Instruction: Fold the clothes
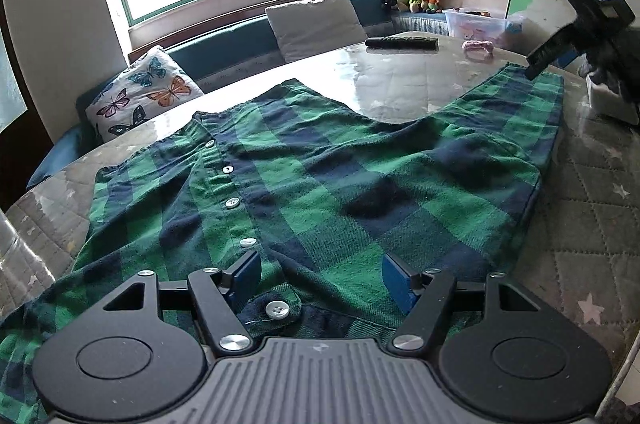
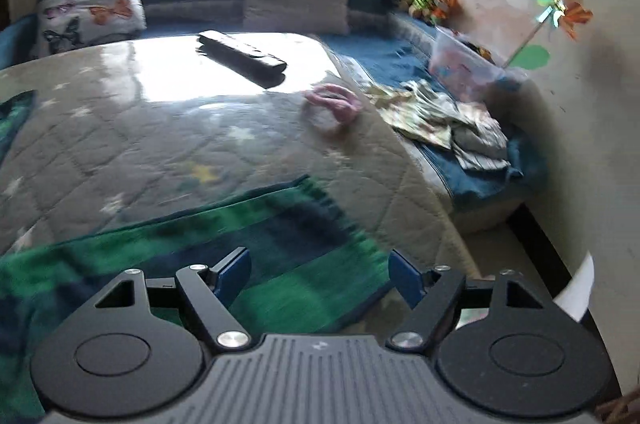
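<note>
Left gripper (image 1: 320,276) hovered wide over soft, limp plaid shirt (image 1: 320,184); right gripper (image 2: 320,274) wide too, empty; best pinched at hems.

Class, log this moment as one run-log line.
left gripper: open over plaid shirt | right gripper: open above shirt edge | shirt: flat on table, unfolded
</note>
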